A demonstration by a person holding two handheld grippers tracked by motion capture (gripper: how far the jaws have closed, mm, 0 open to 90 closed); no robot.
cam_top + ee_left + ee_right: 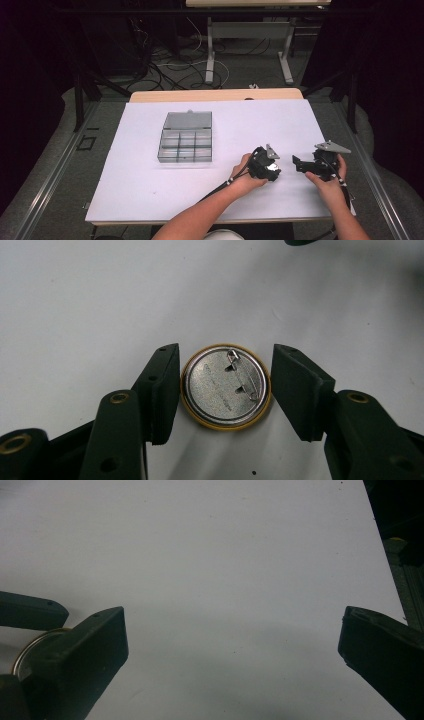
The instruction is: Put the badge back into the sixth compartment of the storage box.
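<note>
Between our left gripper's (225,387) jaws sits the pin badge (226,386), face down on the white table (150,175), clasp upward, gripped at both rims. Our right gripper (232,640) waits just beside it, jaws spread wide and holding nothing. Farther off lies the compartment box (186,137).
</note>
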